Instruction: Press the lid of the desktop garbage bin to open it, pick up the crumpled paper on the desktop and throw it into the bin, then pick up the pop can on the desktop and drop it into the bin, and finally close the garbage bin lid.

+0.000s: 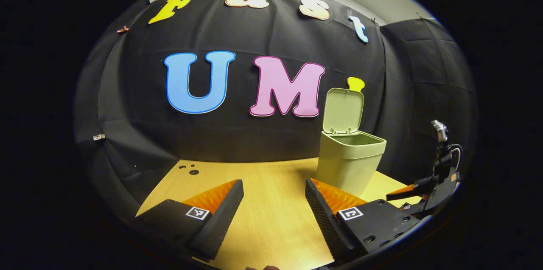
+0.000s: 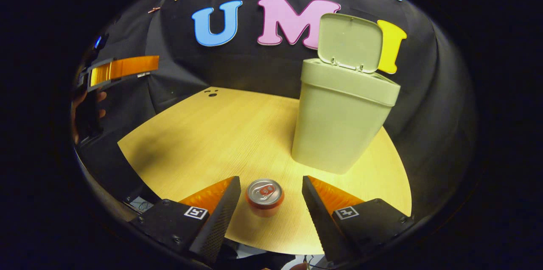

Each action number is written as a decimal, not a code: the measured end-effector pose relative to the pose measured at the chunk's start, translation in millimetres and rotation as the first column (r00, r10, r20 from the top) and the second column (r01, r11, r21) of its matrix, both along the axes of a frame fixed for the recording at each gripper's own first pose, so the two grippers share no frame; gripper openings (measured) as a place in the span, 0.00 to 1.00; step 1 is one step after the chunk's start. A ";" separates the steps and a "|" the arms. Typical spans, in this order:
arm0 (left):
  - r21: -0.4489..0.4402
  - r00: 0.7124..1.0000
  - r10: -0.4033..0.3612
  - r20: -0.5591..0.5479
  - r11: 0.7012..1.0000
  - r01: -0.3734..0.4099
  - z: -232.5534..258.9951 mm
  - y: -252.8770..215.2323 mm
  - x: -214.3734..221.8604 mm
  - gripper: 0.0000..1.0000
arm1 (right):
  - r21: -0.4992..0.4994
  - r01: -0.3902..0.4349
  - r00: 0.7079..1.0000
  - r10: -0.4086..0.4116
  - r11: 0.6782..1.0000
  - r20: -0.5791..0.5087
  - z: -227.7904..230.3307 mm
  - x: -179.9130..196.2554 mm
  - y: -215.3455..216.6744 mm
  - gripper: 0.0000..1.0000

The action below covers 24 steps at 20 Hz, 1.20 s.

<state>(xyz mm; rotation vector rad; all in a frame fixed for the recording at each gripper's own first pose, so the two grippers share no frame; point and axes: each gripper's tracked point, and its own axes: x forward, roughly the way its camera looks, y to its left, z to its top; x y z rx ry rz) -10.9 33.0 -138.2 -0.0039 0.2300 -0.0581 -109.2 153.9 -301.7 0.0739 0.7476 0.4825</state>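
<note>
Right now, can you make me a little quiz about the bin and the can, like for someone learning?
1. True or false: the bin's lid is standing open.
2. What sits between the right gripper's open fingers? A) pop can B) crumpled paper C) spoon
3. Fill in: the left gripper is open and holds ____.

Key:
1. True; the lid is tipped up behind the bin.
2. A; the pop can stands upright on the table, not yet squeezed.
3. Nothing.
</note>
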 end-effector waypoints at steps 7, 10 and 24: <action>0.003 1.000 -0.003 -0.011 1.000 0.003 -4.3 -2.0 -4.0 0.94 | -0.051 -0.059 0.995 0.055 0.997 -0.085 -42.0 -1.2 13.0 0.93; 0.004 1.000 -0.004 -0.016 1.000 0.004 -5.1 -2.4 -4.3 0.94 | -0.059 -0.077 0.991 0.070 0.995 -0.112 -52.4 -4.3 16.8 0.93; -0.003 0.999 0.002 -0.033 1.000 -0.003 -11.8 -3.5 -0.2 0.95 | -0.064 -0.062 0.992 0.055 0.996 -0.112 -52.4 3.4 7.1 0.84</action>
